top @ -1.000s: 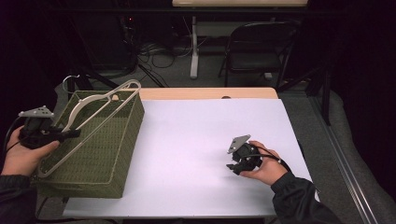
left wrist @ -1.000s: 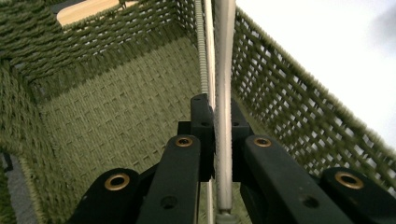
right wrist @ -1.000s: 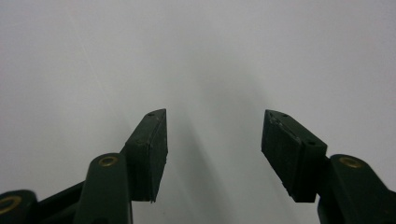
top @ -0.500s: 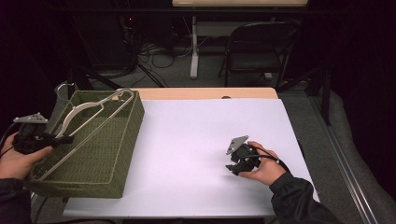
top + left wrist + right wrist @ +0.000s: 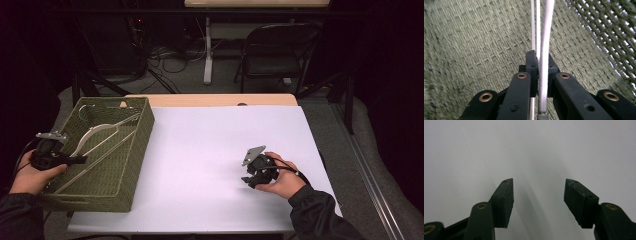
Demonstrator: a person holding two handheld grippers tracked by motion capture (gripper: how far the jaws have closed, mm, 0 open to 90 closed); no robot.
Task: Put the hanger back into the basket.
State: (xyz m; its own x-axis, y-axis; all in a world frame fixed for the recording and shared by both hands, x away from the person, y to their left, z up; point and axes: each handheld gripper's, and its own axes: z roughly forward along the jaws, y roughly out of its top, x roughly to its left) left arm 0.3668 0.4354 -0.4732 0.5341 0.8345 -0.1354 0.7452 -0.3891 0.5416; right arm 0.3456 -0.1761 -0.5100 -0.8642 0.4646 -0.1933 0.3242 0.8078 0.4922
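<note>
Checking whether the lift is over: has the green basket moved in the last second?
Yes. The basket has dropped from its tilt and lies flat on the white table, its far end now lower against the wooden table edge.

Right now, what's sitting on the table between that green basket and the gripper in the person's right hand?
Nothing: the high view shows bare white table between the woven basket and the right gripper.
</note>
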